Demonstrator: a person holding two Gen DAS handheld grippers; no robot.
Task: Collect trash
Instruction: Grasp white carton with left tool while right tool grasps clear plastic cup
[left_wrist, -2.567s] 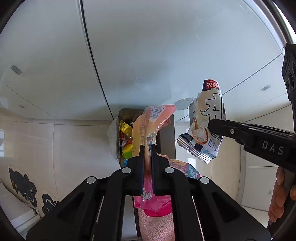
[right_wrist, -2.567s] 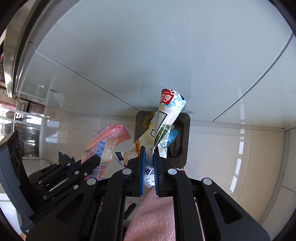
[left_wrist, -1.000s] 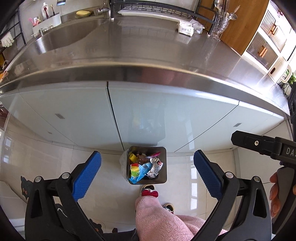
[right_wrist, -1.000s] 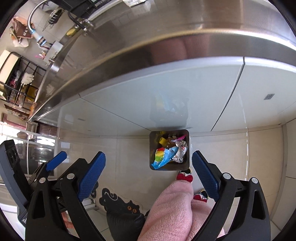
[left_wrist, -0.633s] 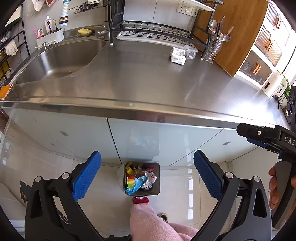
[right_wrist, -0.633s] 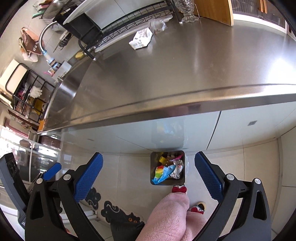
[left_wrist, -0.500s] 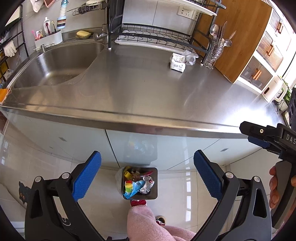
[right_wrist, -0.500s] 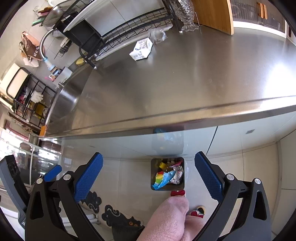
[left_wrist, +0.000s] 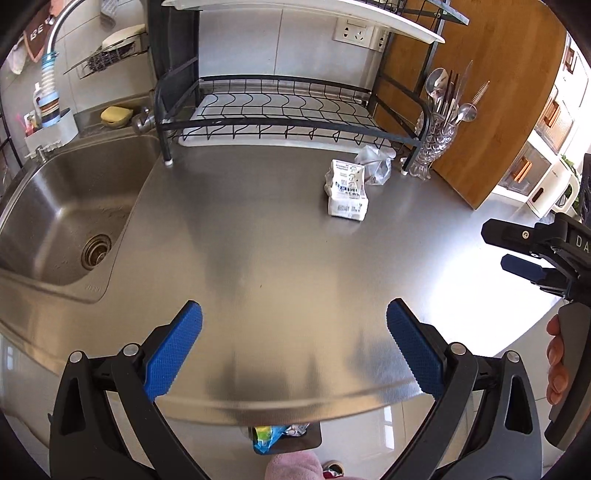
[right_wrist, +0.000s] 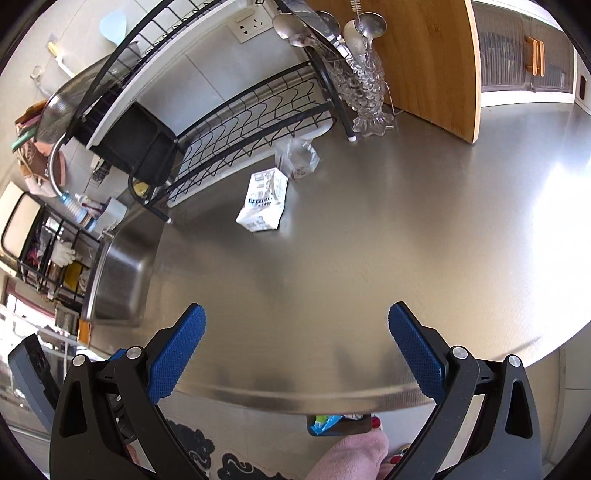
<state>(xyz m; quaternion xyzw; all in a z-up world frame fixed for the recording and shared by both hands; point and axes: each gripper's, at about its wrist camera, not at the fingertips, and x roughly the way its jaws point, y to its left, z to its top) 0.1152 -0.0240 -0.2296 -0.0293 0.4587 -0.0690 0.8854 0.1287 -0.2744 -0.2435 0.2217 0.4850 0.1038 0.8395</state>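
Note:
A white crumpled carton (left_wrist: 347, 194) lies on the steel counter (left_wrist: 280, 266) near the dish rack; it also shows in the right wrist view (right_wrist: 263, 201). A clear crumpled plastic bag (left_wrist: 373, 165) lies just behind it, also in the right wrist view (right_wrist: 297, 157). My left gripper (left_wrist: 293, 350) is open and empty above the counter's front edge. My right gripper (right_wrist: 295, 350) is open and empty, and it shows at the right of the left wrist view (left_wrist: 532, 254). The trash bin (left_wrist: 286, 437) with colourful wrappers stands on the floor below the counter edge, mostly hidden (right_wrist: 340, 422).
A sink (left_wrist: 55, 221) is at the left. A black wire dish rack (left_wrist: 280, 110) stands at the back. A glass utensil holder (left_wrist: 437, 144) and a wooden board (left_wrist: 480, 103) stand at the back right. A pink-sleeved leg (right_wrist: 351, 458) is below.
Both grippers let their wrappers go into the bin and opened. Both then rose from the bin up above the counter, so the counter top and carton came into view.

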